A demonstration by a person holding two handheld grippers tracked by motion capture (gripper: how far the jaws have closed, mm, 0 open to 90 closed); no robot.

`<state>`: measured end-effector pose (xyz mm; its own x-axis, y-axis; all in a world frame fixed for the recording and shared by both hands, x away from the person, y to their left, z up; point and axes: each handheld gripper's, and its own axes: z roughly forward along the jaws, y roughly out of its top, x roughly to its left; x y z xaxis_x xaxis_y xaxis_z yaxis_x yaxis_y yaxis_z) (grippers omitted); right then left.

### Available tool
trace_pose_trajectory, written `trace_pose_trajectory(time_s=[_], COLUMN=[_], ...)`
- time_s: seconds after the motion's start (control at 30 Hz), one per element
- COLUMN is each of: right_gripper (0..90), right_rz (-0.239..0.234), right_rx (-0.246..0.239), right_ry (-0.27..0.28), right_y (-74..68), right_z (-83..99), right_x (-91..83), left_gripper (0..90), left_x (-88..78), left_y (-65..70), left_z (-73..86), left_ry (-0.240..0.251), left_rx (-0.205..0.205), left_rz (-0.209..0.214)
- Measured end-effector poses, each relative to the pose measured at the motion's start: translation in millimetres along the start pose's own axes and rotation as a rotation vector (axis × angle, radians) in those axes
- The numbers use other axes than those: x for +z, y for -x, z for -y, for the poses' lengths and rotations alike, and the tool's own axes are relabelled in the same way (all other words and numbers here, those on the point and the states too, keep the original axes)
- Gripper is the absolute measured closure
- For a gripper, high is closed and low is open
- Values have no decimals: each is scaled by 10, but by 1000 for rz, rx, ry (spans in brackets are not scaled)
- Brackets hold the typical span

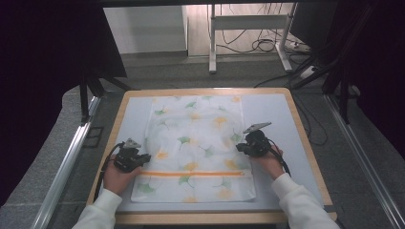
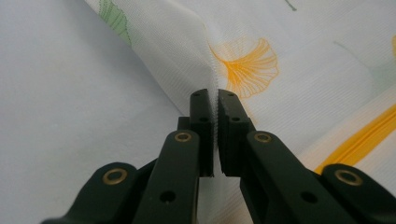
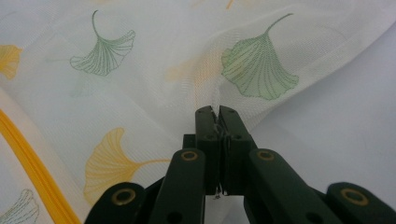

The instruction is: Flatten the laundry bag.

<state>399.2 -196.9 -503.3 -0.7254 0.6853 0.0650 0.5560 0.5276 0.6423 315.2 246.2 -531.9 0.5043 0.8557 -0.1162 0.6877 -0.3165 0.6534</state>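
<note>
1. Mesh laundry bag [image 1: 193, 148], white with green and orange ginkgo-leaf print, lies flat at the middle of the table. An orange zipper [image 1: 191, 174] crosses it near the person's edge, toward 6 o'clock.
2. Left gripper [image 1: 143, 157] sits at the bag's 9 o'clock edge, jaws closed on a pinched ridge of mesh; the left gripper view [image 2: 215, 109] shows fabric pulled up into a fold between them.
3. Right gripper [image 1: 240, 147] sits at the 3 o'clock edge, jaws likewise clamped on the mesh [image 3: 215, 114], a thread of fabric caught in the seam.
4. Likely step: lifting or spreading the bag by both side edges. To do it well, raise both hands evenly and keep the tension level, so the thin mesh neither slips free nor snags on the ribbed jaws.
5. The grips sit slightly unequal, the right one farther from the person; matching heights would keep the zipper line straight.
6. Pale blue mat [image 1: 272, 114] covers a wood-rimmed table [image 1: 305, 143]; bare mat at 3 and 9 o'clock.
7. Beyond, at 12 o'clock: grey floor, white desk legs [image 1: 212, 43], loose cables [image 1: 262, 45]. Dark curtains flank both sides.
</note>
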Motion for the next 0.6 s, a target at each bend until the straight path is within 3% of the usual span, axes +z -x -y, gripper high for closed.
trace_pose_trajectory(time_s=[0.07,0.13,0.2,0.23,0.3,0.37,0.43,0.5,0.6], right_gripper=[861,749,540,498,454,458,499,629,830], right_rz=[-5,12,79,96,108,104,72,47,9], right_rx=[5,3,-11,-5,5,-5,-12,-33,-52], right_ry=[-3,-14,-35,-20,23,82,124,129,87], right_y=[5,4,-12,-17,-21,-48,-98,-164,-216], right_z=[37,77,103,118,117,75,-5,-88,-164], right_x=[-33,-44,-40,-52,-105,-167,-173,-99,108], left_gripper=[857,809,642,548,483,474,590,714,834], left_x=[-15,-25,-51,-86,-190,-257,-222,-109,98], left_y=[24,53,78,89,114,144,158,168,154], left_z=[17,25,26,22,-16,-81,-161,-227,-289], left_ry=[0,5,12,31,77,127,129,104,53], left_rx=[6,19,16,13,24,38,58,72,73], left_rz=[-6,-34,-55,-52,-46,-45,-28,-11,-26])
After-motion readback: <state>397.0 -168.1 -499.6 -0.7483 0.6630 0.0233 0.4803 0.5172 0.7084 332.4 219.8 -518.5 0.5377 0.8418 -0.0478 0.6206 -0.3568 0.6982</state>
